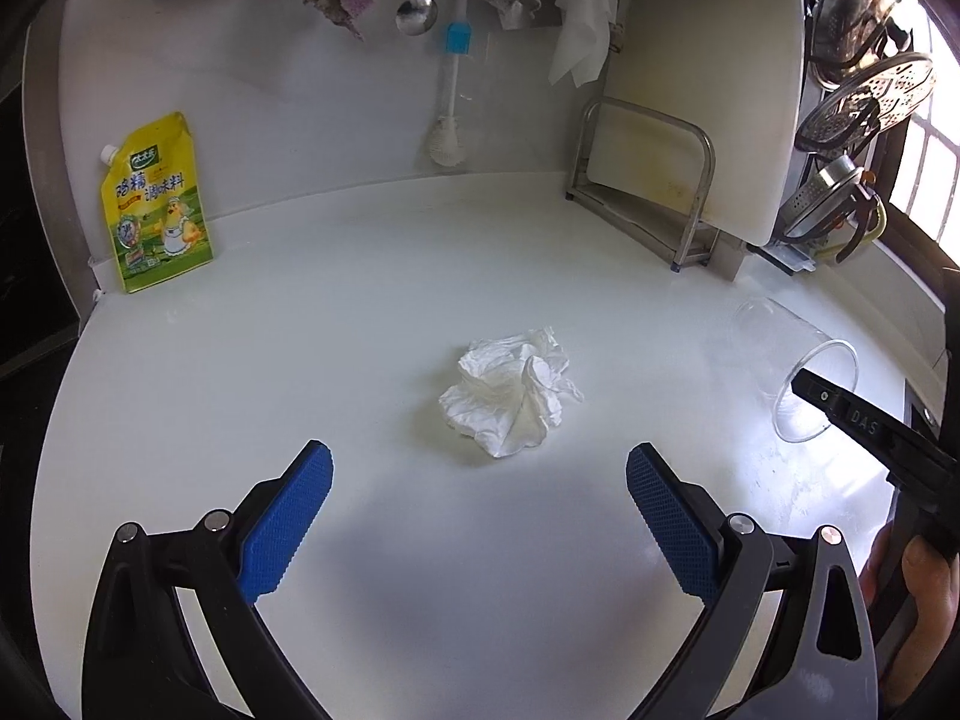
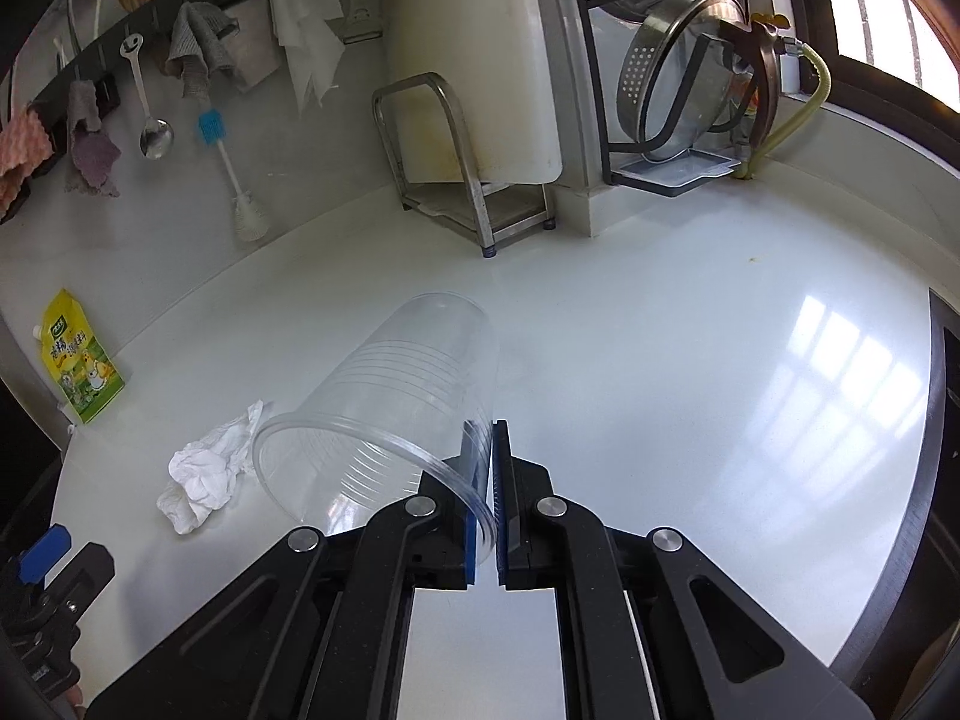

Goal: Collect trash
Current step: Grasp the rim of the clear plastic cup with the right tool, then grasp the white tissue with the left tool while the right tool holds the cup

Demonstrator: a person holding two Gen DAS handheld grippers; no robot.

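Observation:
A crumpled white tissue (image 1: 510,393) lies on the white counter, just ahead of my left gripper (image 1: 480,468), which is open with nothing between its blue pads. In the right wrist view the same tissue (image 2: 204,477) lies to the left. My right gripper (image 2: 491,438) is shut on the rim of a clear plastic cup (image 2: 396,396), which is tipped on its side with its mouth toward the camera. The left wrist view shows the cup (image 1: 792,372) at the right with the right gripper's finger (image 1: 840,405) on its rim.
A yellow seasoning pouch (image 1: 156,204) leans on the back wall at the left. A metal rack with a white cutting board (image 1: 690,120) stands at the back right, beside a dish rack (image 2: 678,168) holding steel pots. Cloths, a spoon and a brush hang on the wall.

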